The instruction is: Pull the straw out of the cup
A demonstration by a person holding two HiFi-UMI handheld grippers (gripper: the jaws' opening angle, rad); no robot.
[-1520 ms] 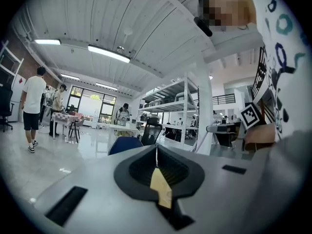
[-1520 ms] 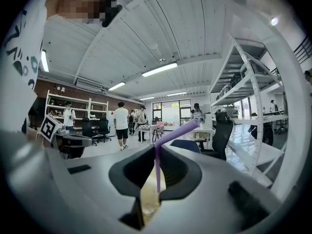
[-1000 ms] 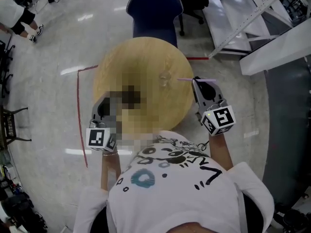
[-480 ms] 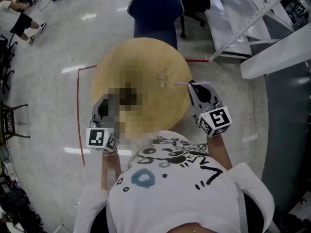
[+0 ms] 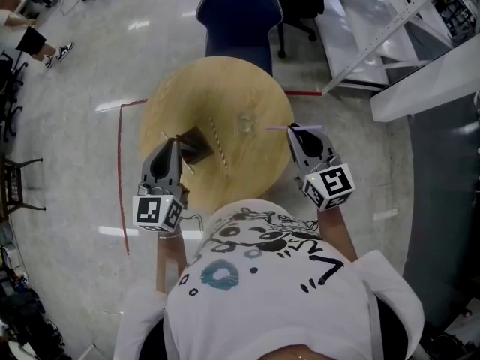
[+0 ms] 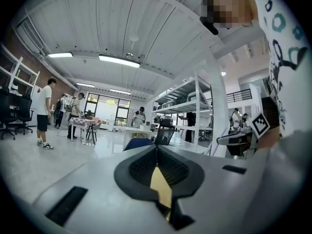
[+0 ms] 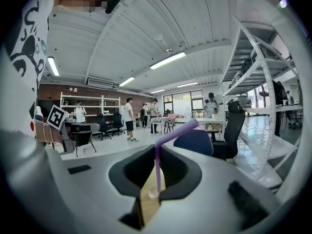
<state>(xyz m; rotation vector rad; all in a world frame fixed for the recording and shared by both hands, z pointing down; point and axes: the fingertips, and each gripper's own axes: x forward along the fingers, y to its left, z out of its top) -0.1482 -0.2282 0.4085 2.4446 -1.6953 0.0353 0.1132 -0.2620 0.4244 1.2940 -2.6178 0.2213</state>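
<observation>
Clamping the straw (image 5: 289, 128) (image 7: 157, 167) tight in the right gripper (image 5: 292, 130) at the table's (image 5: 225, 88) right edge, just beside the cup (image 5: 246, 122), and holding the left gripper (image 5: 171, 142) (image 6: 156, 156) closed, empty, over the left edge.

Straw (image 5: 276, 128): a thin line from above; its middle is covered by my right gripper (image 5: 295, 130).
Cup (image 5: 246, 122): clear, too small to tell its contents.
Dark thing (image 5: 196, 147): partly behind my left gripper (image 5: 172, 144); I cannot name it.
Table (image 5: 225, 88): near edge under my chest.
Chair (image 5: 238, 10): front behind the table.
Bystander (image 5: 31, 42): cut by the edge.
</observation>
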